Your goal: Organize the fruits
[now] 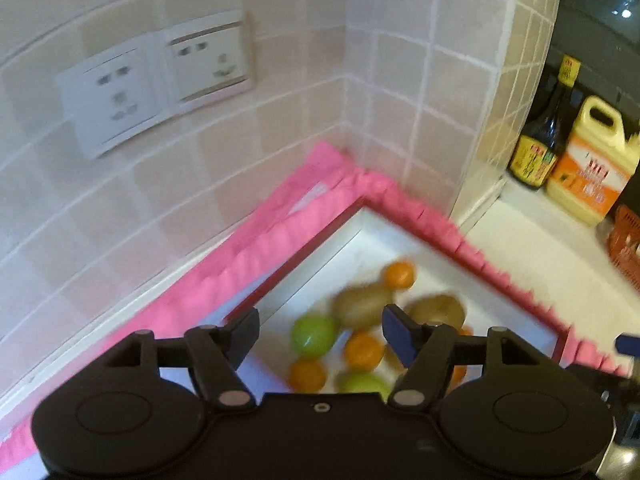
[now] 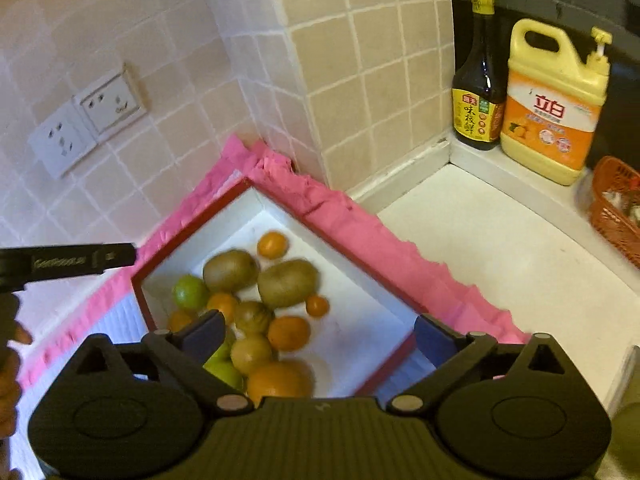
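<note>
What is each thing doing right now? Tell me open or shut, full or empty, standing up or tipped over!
Left hand-held gripper: open, holding nothing.
Right hand-held gripper: open wide, holding nothing.
Red-rimmed box: open on top, with kiwis, oranges and green fruits inside.
Soy sauce bottle: upright, capped.
Yellow detergent jug: upright, pump on top.
Orange basket: upright, something inside, too blurry to tell.
Wall sockets: nothing plugged in.
</note>
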Demonstrator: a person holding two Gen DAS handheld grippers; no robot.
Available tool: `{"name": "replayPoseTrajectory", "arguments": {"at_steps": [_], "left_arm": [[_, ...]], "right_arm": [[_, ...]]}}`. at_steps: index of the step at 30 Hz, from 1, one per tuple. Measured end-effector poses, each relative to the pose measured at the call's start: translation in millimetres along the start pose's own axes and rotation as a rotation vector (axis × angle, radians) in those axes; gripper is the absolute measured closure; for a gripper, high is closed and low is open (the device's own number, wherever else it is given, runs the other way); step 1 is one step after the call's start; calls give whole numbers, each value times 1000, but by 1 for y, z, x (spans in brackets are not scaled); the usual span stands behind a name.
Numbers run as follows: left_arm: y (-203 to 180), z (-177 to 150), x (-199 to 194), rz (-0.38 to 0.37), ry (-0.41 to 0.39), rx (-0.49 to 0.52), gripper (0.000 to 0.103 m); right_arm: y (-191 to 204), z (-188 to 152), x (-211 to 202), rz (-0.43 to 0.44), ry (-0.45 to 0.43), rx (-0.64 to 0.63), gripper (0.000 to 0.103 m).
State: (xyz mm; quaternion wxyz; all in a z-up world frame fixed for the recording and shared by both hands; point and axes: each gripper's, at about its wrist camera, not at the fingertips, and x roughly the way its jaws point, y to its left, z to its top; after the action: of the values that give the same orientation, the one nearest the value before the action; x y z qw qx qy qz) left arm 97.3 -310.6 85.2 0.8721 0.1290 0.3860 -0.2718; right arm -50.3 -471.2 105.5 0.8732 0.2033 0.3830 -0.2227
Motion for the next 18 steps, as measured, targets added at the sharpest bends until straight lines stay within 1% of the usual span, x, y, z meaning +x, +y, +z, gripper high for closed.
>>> {"name": "replayPoseTrajectory", "arguments": {"at_steps": [4, 6, 9, 13, 18], "left_arm": [[1, -43, -6, 15, 49, -20, 22], [-2, -64, -2, 14, 94, -26, 22], [-6, -90, 2, 30, 127, -35, 22], [-16, -113, 2, 61, 143, -21, 22], [-26, -129, -6, 81, 145, -24, 22]], "right_arm": [[12, -30, -3, -7, 22, -15, 1], [15, -46, 1, -14, 49, -14, 1], [21, -70, 10, -34, 92, -25, 1], [31, -92, 19, -45, 132, -47, 1], [42, -107, 24, -38, 163, -78, 1]]}}
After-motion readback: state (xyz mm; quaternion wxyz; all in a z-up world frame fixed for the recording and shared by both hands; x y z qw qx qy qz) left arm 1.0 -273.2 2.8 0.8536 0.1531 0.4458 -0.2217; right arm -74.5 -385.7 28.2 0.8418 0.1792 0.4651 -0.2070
